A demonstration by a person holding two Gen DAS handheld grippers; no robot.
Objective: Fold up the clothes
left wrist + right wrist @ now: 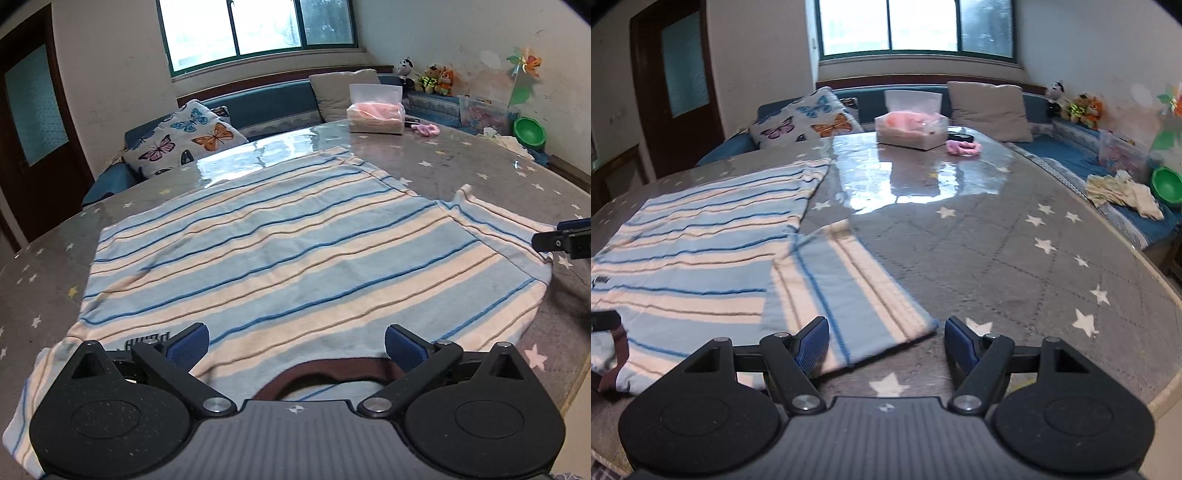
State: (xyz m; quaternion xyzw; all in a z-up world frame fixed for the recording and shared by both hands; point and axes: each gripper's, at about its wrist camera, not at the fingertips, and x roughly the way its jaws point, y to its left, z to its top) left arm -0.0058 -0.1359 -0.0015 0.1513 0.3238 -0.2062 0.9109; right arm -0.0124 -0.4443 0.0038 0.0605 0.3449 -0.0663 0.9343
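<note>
A blue and cream striped T-shirt (280, 243) lies flat on the table, its dark brown collar (332, 373) nearest me. My left gripper (297, 347) is open and empty, hovering over the collar end. In the right wrist view the shirt (701, 258) lies to the left, its right sleeve (846, 295) spread toward me. My right gripper (886, 343) is open and empty, its left fingertip (812, 343) over the sleeve's end. The right gripper also shows at the right edge of the left wrist view (565, 240), beside the sleeve (506, 229).
The grey star-patterned table (1015, 266) has a glossy cover. A tissue box (910, 131) and a pink item (964, 147) sit at its far side. A blue sofa (266, 107) with cushions, plush toys and a green bowl (530, 131) runs behind and to the right.
</note>
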